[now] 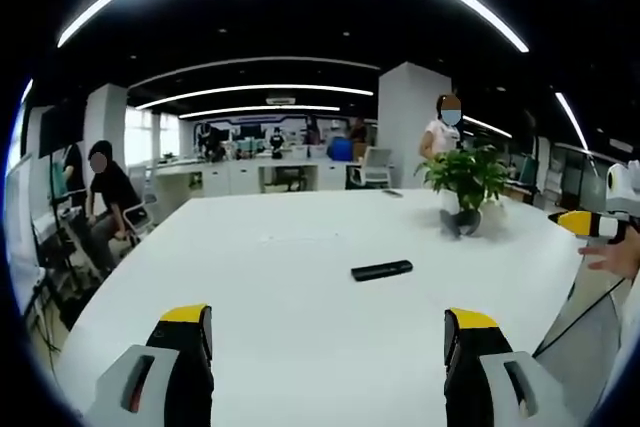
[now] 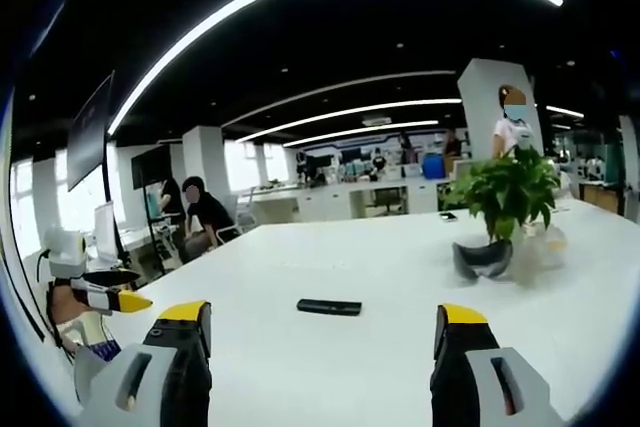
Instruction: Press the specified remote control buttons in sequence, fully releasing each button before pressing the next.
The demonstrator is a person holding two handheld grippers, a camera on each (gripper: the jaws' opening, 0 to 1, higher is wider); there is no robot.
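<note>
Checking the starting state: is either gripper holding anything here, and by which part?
Nothing is held. The left gripper and right gripper are both open, and the remote control lies untouched on the white table.

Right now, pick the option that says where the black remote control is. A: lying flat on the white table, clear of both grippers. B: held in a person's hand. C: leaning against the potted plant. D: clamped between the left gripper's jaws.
A: the remote control lies flat on the bare white table, ahead of the open left gripper and right gripper, apart from the potted plant.
</note>
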